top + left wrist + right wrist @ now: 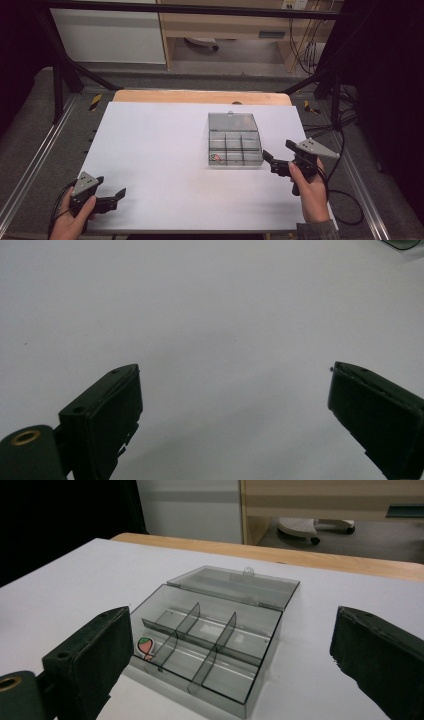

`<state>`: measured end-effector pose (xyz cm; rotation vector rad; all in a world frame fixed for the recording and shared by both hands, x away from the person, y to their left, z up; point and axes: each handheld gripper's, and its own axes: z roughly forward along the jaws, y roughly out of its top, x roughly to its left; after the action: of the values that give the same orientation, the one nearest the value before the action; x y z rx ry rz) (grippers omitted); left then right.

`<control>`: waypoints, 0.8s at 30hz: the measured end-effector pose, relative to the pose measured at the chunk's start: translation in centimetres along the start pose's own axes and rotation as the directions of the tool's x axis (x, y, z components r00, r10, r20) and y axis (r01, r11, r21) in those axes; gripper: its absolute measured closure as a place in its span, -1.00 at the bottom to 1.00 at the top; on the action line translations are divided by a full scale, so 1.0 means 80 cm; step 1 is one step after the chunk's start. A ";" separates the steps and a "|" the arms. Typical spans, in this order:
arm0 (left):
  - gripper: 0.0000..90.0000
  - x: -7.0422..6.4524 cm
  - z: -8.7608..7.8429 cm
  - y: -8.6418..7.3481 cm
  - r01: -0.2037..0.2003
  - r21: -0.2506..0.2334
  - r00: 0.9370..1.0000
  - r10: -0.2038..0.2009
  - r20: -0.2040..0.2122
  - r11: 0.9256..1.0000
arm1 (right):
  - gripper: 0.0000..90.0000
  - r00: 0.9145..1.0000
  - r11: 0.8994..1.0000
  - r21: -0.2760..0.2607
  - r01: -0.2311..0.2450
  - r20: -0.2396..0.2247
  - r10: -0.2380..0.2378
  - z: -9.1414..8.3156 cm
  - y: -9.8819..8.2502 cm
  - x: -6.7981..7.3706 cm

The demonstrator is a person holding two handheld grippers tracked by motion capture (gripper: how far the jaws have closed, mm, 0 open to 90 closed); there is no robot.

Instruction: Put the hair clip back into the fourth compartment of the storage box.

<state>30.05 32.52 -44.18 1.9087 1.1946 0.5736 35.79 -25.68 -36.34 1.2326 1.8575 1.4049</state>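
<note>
On my screens, a clear grey plastic box (pixel 235 145) sits open on the white table (pixel 160 165), right of centre, its lid (pixel 233 121) folded flat toward the far wooden edge (pixel 200 96). The box is split into 6 compartments, 3 across and 2 deep; its long axis runs left to right across the table, and its hinge side faces away from me. A small red and green item (pixel 216 157) lies in the near left compartment. My right gripper (pixel 276 156) hovers just beside the box's near right corner, its 2 jaws spread wide and pointing left at the box, holding nothing. My left gripper (pixel 114 196) rests low at the table's near left corner, well apart from the box, jaws likewise parted and empty, pointing right over bare white tabletop.
</note>
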 end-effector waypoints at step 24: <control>-0.84 0.001 -0.003 -0.001 0.032 -0.009 1.000 -0.032 0.000 0.999 | -0.90 0.997 0.995 0.075 -0.065 0.045 0.062 0.004 -0.069 -0.035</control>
<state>29.88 32.70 -44.13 1.8790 1.2185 0.5618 35.31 -28.29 -41.96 1.3594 1.8745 1.3405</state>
